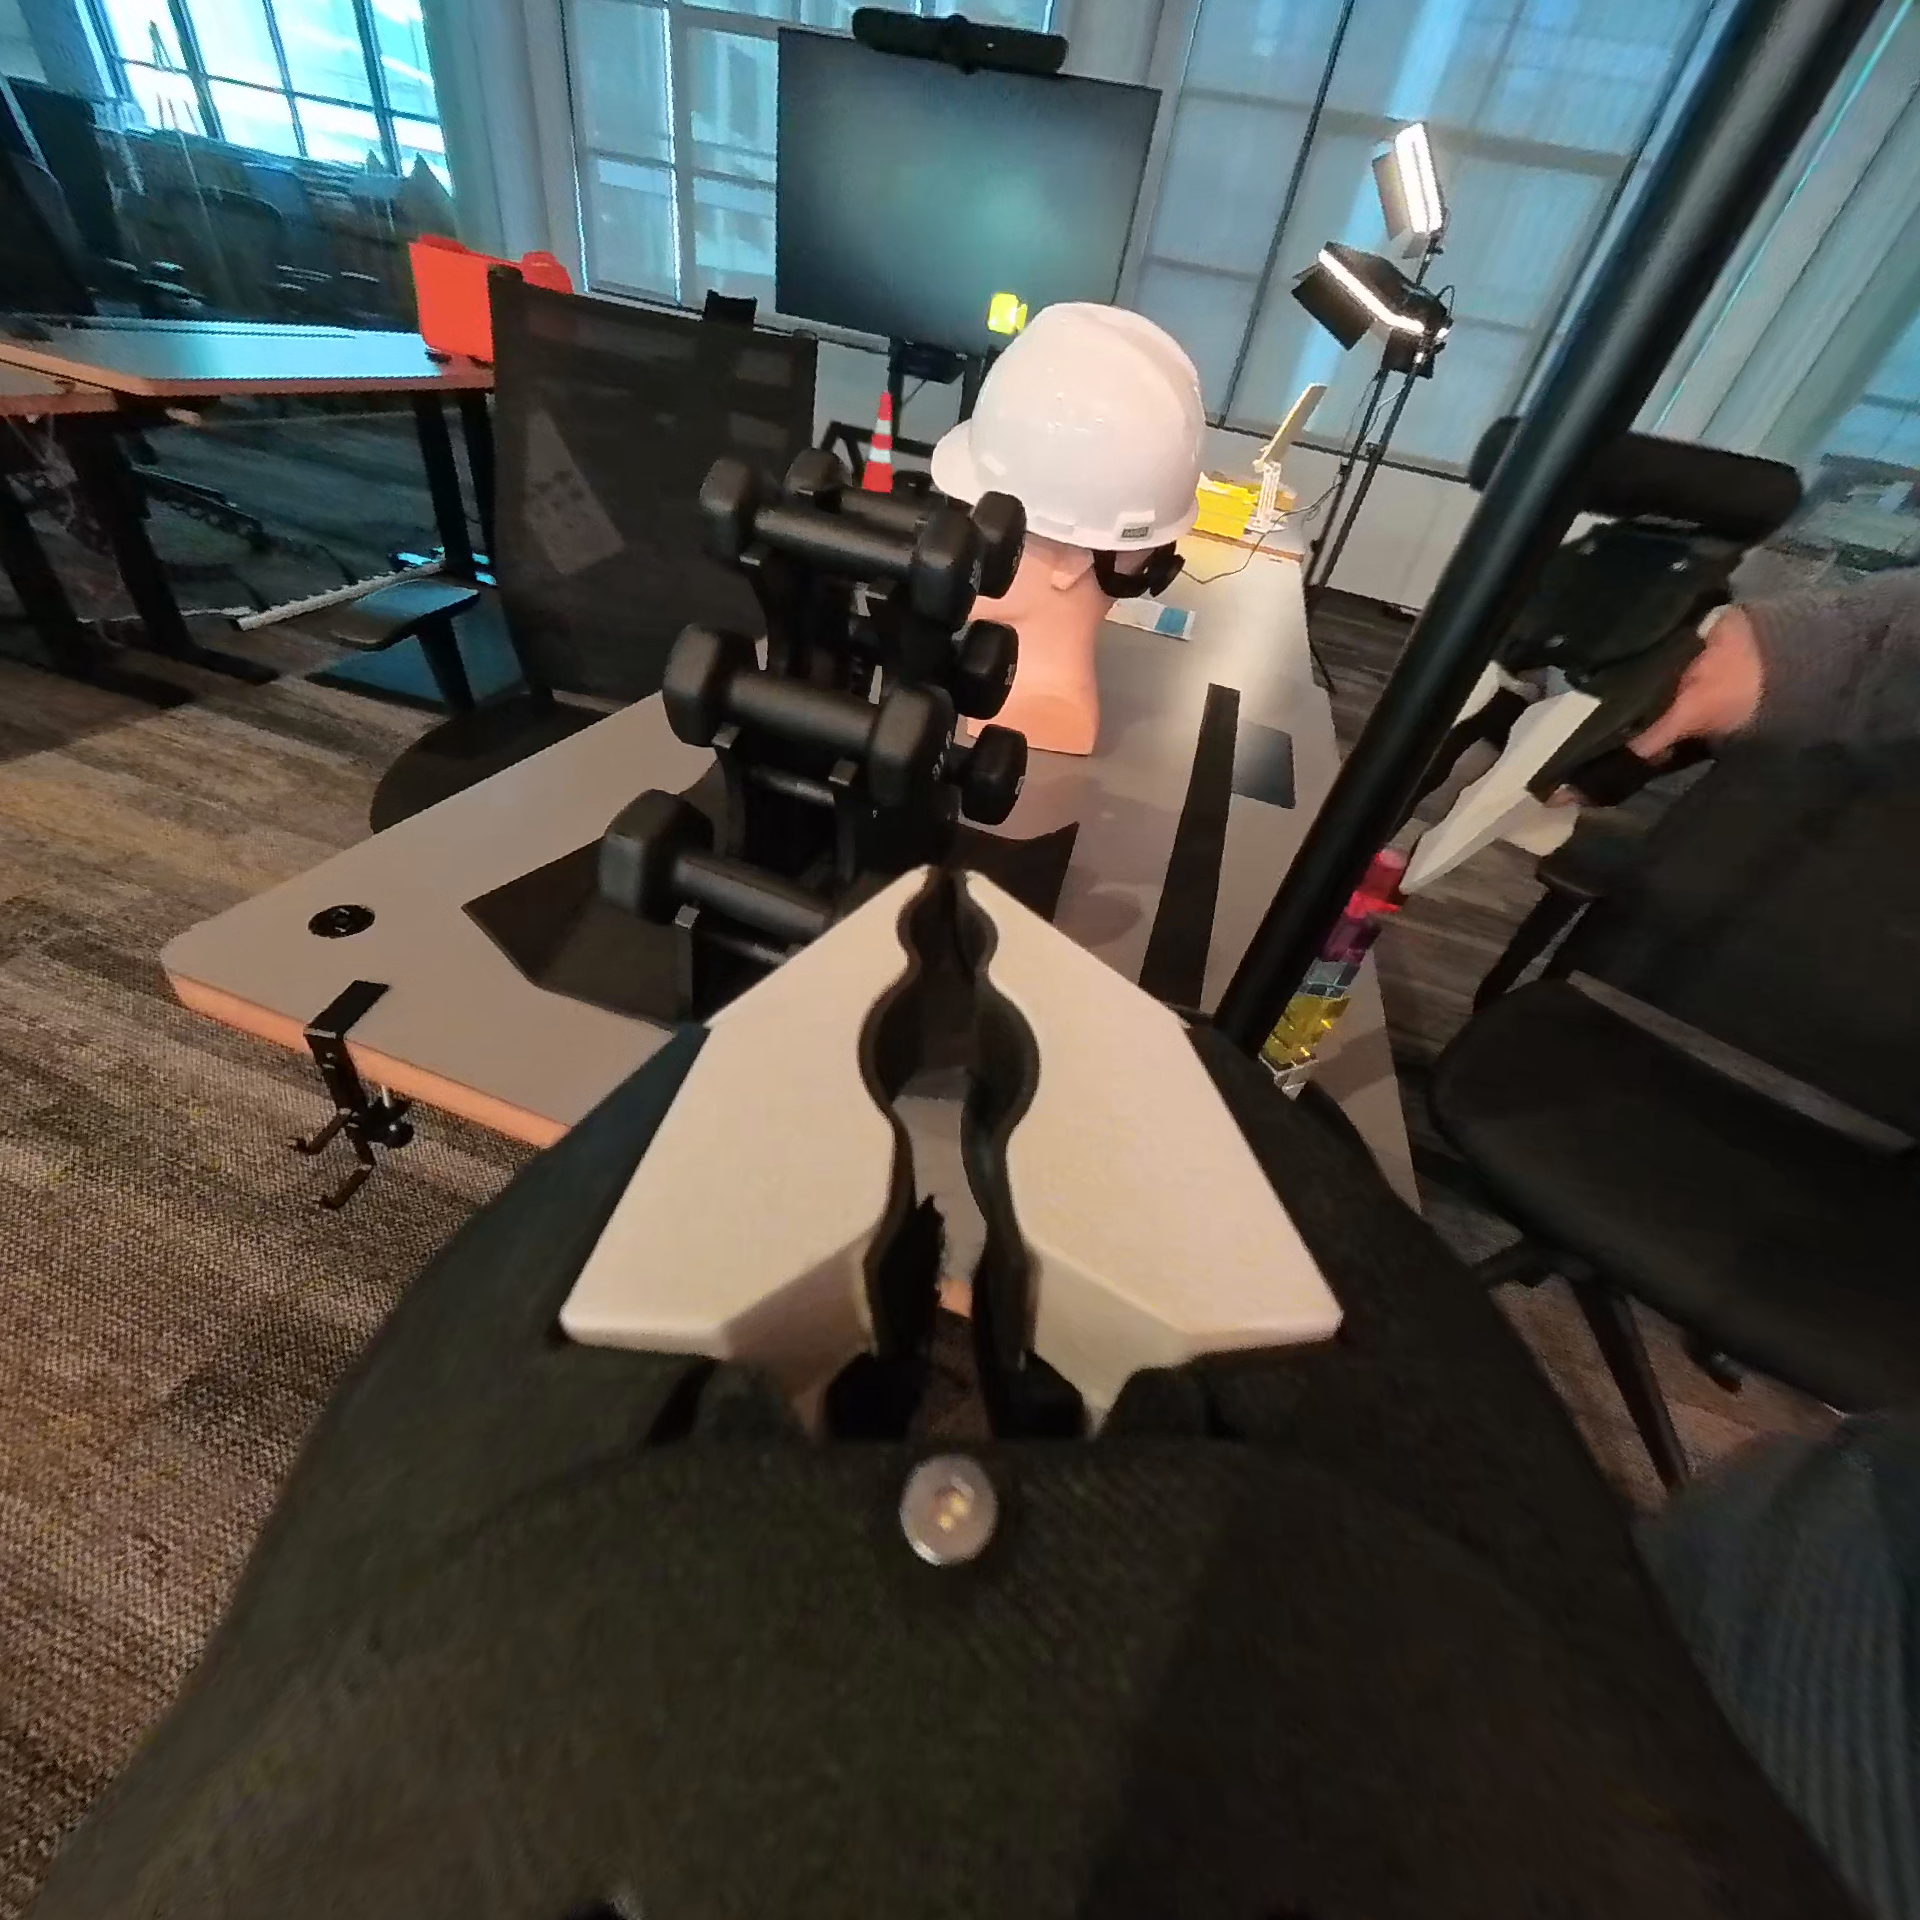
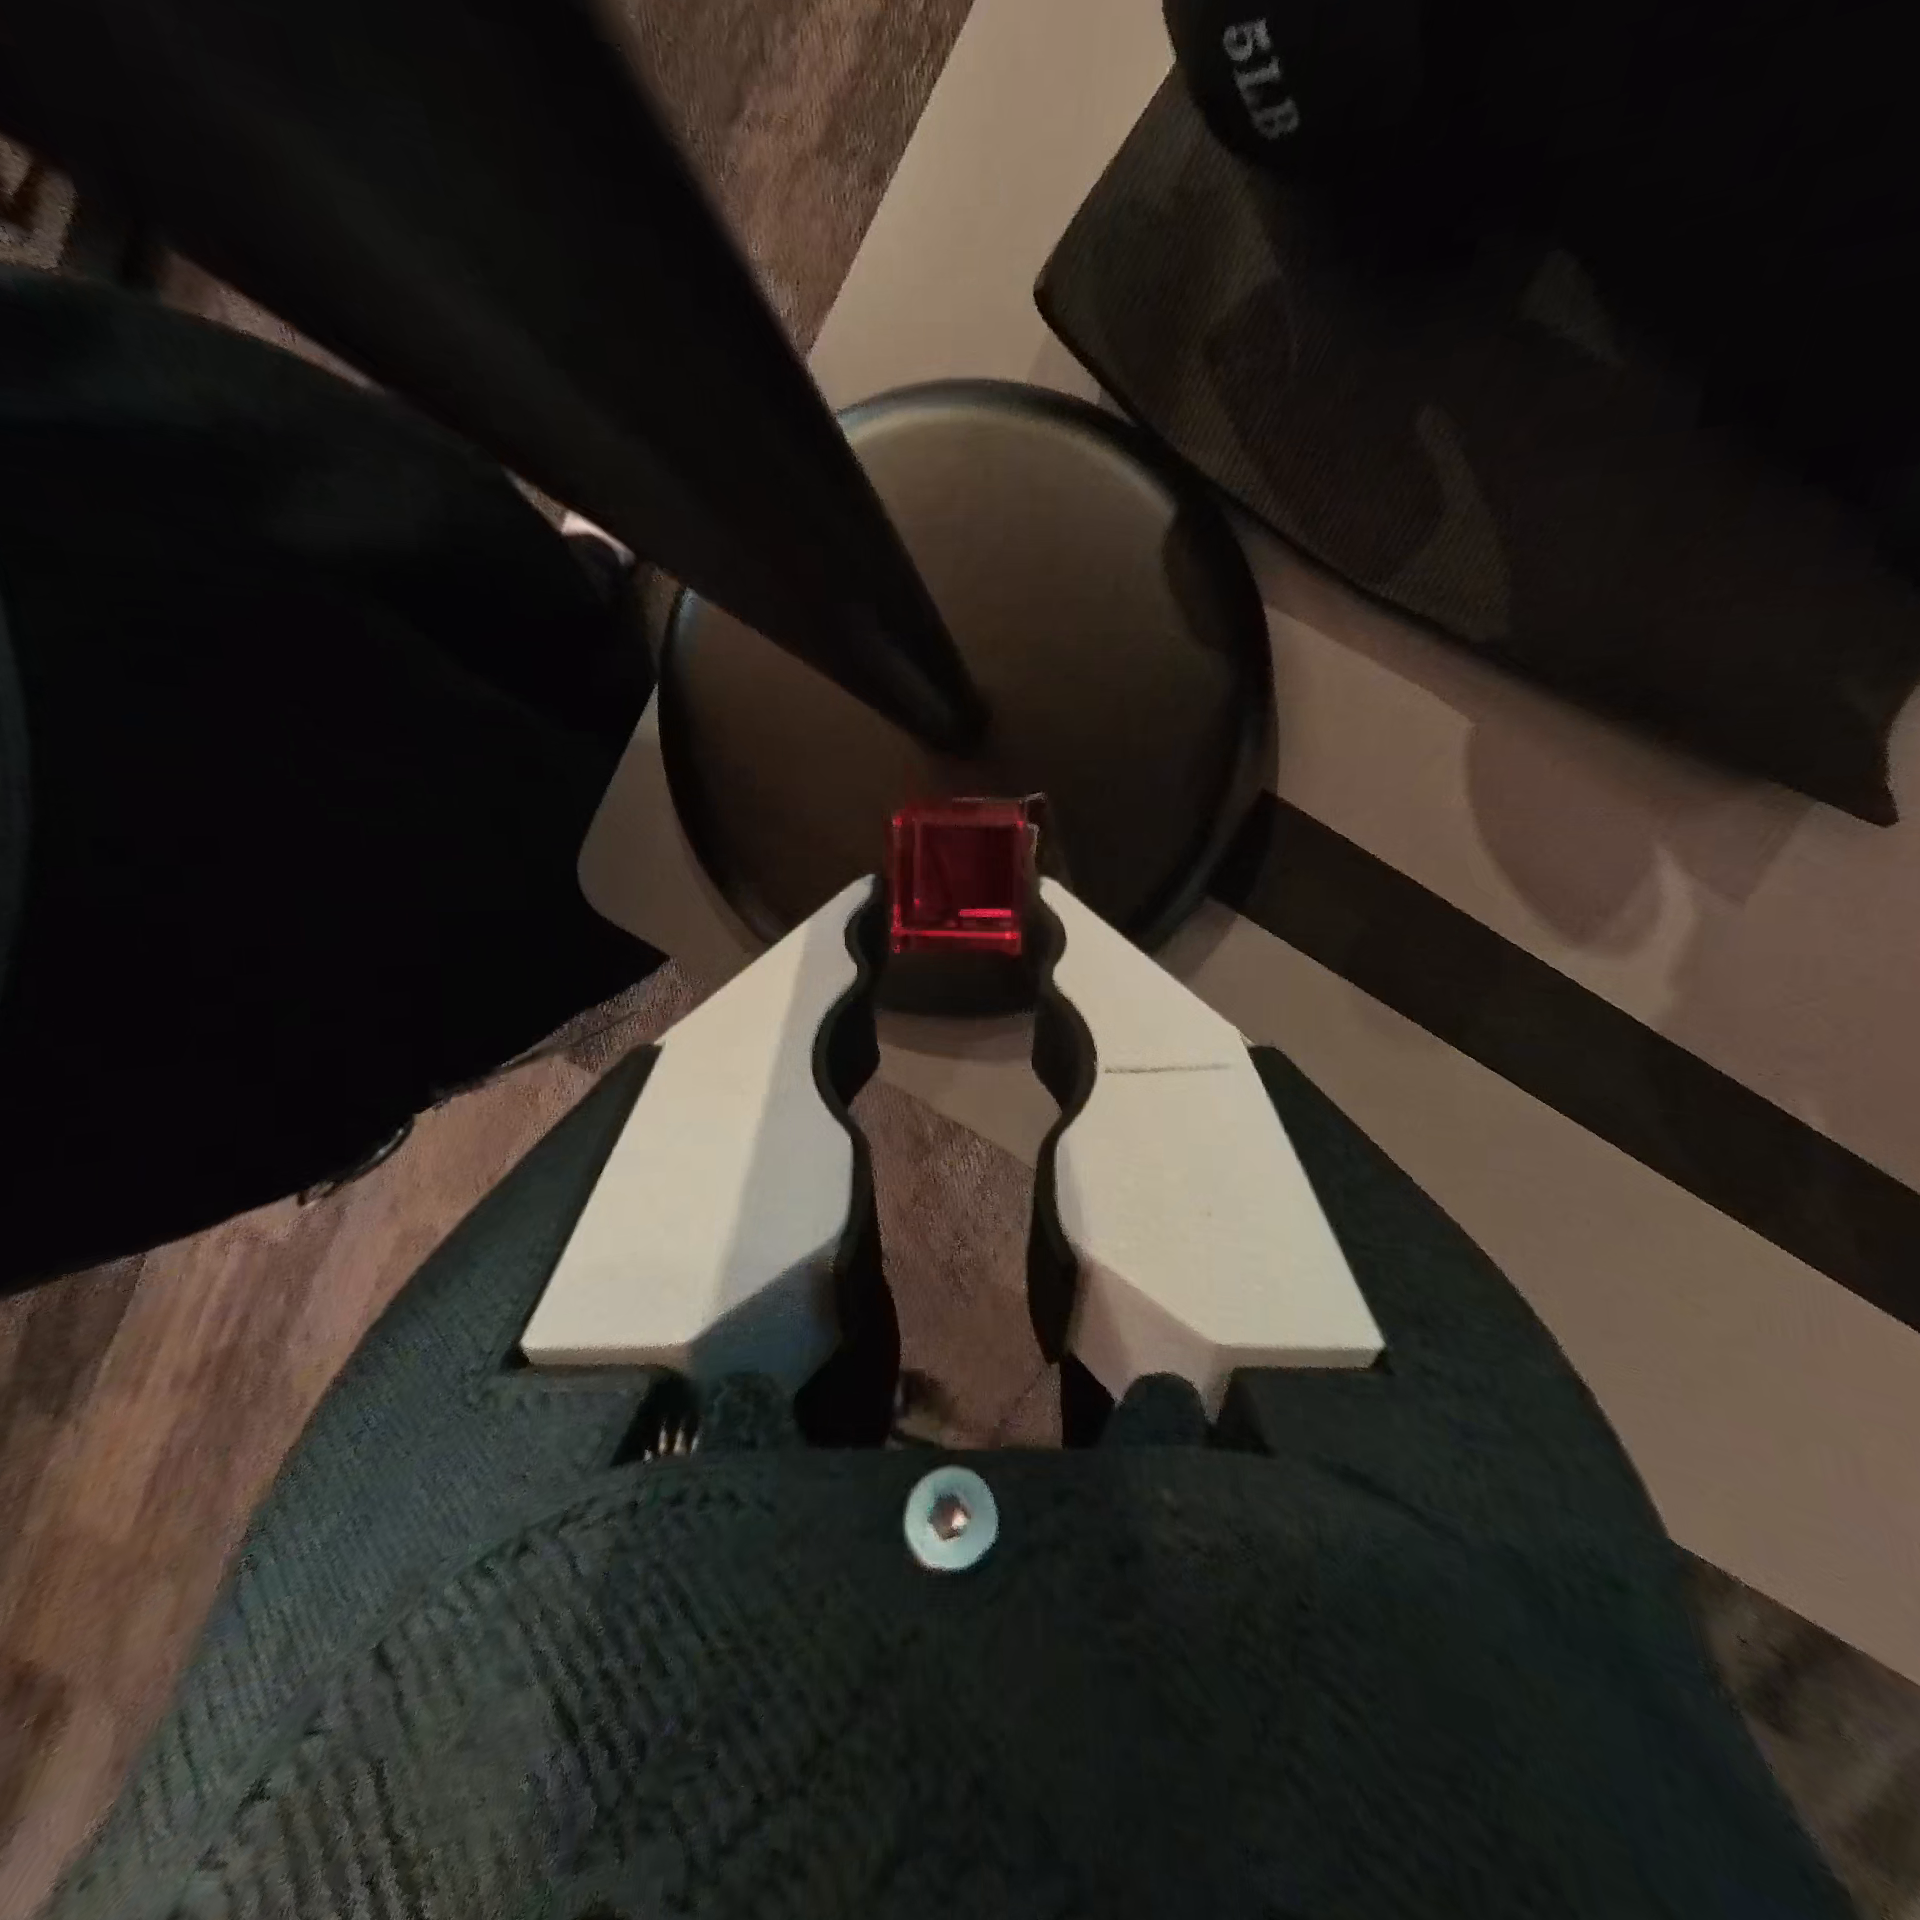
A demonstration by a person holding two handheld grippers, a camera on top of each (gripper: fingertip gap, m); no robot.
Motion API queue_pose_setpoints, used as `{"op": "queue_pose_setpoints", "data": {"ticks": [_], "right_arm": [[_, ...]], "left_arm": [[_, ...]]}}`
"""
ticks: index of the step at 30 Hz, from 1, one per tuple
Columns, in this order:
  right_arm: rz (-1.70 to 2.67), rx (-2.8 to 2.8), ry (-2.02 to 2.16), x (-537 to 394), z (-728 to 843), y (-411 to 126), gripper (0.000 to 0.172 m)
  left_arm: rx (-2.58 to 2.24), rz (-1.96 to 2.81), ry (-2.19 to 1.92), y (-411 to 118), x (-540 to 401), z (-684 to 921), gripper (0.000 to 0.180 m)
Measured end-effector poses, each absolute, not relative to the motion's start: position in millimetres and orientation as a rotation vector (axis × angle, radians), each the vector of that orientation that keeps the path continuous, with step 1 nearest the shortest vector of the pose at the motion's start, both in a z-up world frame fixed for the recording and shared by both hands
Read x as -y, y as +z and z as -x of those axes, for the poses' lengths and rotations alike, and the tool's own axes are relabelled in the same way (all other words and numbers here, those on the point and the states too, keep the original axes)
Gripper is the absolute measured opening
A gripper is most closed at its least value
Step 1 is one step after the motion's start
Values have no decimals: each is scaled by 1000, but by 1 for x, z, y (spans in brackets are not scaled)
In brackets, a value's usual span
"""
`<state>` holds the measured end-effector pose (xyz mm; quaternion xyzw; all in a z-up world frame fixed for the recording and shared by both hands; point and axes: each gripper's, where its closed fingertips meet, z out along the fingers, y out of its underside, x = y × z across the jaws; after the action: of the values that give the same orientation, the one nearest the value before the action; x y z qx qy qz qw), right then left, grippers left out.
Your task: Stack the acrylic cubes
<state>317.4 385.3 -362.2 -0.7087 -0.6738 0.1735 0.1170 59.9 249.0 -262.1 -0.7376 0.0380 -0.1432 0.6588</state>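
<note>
We see the right tool [image 2: 958, 914] clamped on a red translucent cube [image 2: 956, 883], both pads pressing its sides, carried above a round black base [image 2: 1226, 644] at 12 o'clock. Left tool [image 1: 948, 883] is closed and bare, parked short of the dumbbell rack [image 1: 831, 717] on the surface [image 1: 436, 883]; a white hard hat [image 1: 1081, 416] sits at 1 o'clock beyond.

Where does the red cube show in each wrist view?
Left wrist view: right of centre, red cube topping a coloured cube stack, at the right gripper's tips.
Right wrist view: centre, red cube between the right gripper's jaws.
Shared landmark: black pole.
</note>
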Motion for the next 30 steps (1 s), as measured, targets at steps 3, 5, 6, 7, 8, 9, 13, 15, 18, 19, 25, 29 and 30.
{"op": "queue_pose_setpoints", "data": {"ticks": [3,5,6,7,8,9,13,15,18,19,25,29,30], "right_arm": [[2089,2003,503,-384,-318,-367,23],[2096,2005,506,-385,-316,-367,23],[2098,2007,505,-385,-315,-367,23],[2100,2010,502,-386,-314,-367,23],[2101,2013,500,-386,-314,-367,23],[2103,2015,499,-387,-313,-367,23],[2100,2021,490,-388,-312,-367,24],[2102,2018,494,-388,-312,-367,24],[2106,1995,502,-388,-311,-366,30],[2104,1983,503,-388,-312,-365,33],[1932,1700,299,-409,-327,-336,38],[1929,1548,438,-379,-336,-368,0],[1968,1549,489,-367,-337,-386,0]], "left_arm": [[-72,1669,-315,-264,-244,-60,0],[-60,1674,-310,-266,-241,-59,0],[-54,1676,-310,-267,-240,-58,0],[-49,1677,-309,-267,-238,-57,0],[-44,1677,-306,-268,-237,-56,0],[-41,1679,-303,-268,-236,-56,0],[-32,1683,-302,-270,-233,-56,1],[-30,1684,-303,-271,-232,-56,1],[-27,1686,-309,-273,-232,-57,1],[-27,1687,-310,-273,-232,-57,1],[-26,1689,-292,-274,-229,-54,1],[-9,1695,-298,-278,-227,-53,2],[-7,1698,-300,-279,-227,-53,2]]}}
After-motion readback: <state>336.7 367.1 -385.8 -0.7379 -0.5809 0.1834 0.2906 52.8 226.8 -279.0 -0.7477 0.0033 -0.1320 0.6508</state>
